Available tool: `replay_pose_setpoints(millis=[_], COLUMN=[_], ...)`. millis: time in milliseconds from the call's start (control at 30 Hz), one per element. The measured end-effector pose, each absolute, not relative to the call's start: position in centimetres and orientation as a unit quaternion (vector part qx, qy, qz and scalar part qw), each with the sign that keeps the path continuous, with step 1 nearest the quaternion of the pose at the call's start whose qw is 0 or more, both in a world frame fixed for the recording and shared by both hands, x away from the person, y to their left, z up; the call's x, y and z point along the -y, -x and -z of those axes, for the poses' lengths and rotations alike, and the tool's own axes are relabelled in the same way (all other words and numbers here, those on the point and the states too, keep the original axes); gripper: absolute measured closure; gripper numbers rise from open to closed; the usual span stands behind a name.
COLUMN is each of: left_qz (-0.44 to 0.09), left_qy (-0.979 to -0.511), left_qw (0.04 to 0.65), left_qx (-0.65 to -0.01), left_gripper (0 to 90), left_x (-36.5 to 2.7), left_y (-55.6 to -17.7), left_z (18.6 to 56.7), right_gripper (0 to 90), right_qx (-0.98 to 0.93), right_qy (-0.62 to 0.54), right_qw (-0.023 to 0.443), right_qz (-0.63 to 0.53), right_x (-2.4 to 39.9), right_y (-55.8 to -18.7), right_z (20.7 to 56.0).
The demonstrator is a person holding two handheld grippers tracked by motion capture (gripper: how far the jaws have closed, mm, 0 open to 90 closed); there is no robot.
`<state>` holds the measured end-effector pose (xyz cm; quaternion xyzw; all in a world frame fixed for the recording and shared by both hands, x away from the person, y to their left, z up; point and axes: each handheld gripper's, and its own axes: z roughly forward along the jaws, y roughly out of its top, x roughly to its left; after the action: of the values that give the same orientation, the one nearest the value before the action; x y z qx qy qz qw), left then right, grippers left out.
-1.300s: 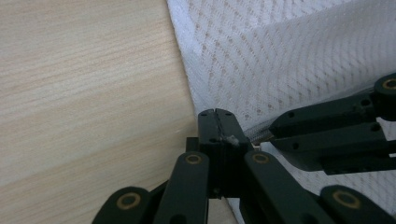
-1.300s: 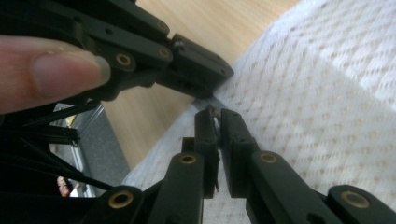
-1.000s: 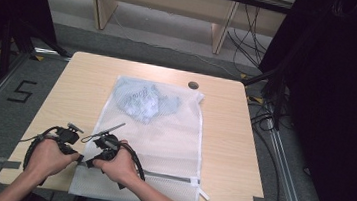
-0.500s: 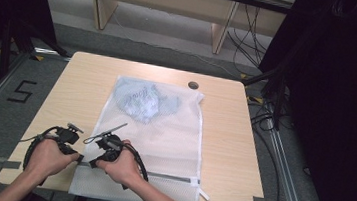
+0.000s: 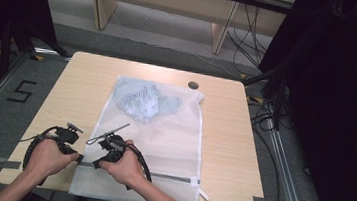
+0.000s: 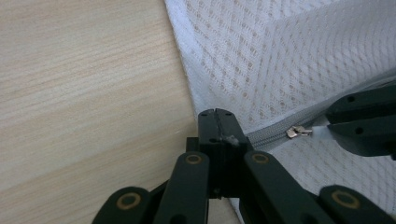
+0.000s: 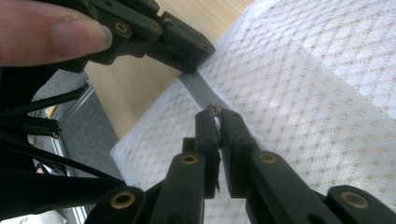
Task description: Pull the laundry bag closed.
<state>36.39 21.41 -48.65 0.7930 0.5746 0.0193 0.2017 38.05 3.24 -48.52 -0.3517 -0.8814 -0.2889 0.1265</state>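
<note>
White mesh laundry bag (image 5: 162, 144) flat on a pale wood-grain bench (image 5: 77, 90), diamond-pattern netting, rectangular, its near edge overhanging the bench's front edge. Bunched light-blue garment (image 5: 141, 100) inside, at the far end. Grey zipper (image 5: 168, 176) across the near end of the bag, woven tape with a small metal slider (image 6: 297, 131).

Left gripper (image 5: 76, 157) at the bag's left edge, jaws clenched on the zipper's end where tape meets the bag's seam (image 6: 219, 126). Right gripper (image 5: 97, 164) just beside it, to the right along the zipper, jaws clenched on the zipper pull at the slider (image 7: 214, 112). Both grippers black, matte, hinged arms with brass-coloured pivots, looped cables trailing over the hands. Left hand (image 5: 47, 157) and right hand (image 5: 121, 167) wrapped round the handles, forearms entering from the bottom of the high view.

Small dark round grommet (image 5: 193, 85) in the bench near its far edge, beside the bag's far right corner. Grey floor around the bench, a black "5" (image 5: 21, 91) marked on it at left, metal rails on both sides, cables (image 5: 265, 114) on the floor at right, black curtains left and right, wooden furniture legs beyond.
</note>
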Motion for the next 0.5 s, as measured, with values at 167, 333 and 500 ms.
replay_pose_setpoints(millis=[167,333,500], left_qz=[-0.019,-0.018,-0.017], left_qy=[-0.793,-0.793,-0.794], left_qw=[0.202,0.201,0.200], left_qx=[-0.574,-0.575,-0.573], left_gripper=[89.9,89.9,89.9], left_x=[-21.46,-21.48,-21.49], left_y=[-36.41,-36.43,-36.43], left_z=[48.64,48.64,48.61], right_gripper=[87.0,87.0,87.0], right_qx=[0.882,0.884,0.880], right_qy=[0.351,0.348,0.359], right_qw=[0.125,0.121,0.121], right_qz=[0.288,0.289,0.286], right_x=[-2.90,-2.59,-2.46], right_y=[-37.98,-37.98,-37.77], right_z=[48.44,48.30,48.05])
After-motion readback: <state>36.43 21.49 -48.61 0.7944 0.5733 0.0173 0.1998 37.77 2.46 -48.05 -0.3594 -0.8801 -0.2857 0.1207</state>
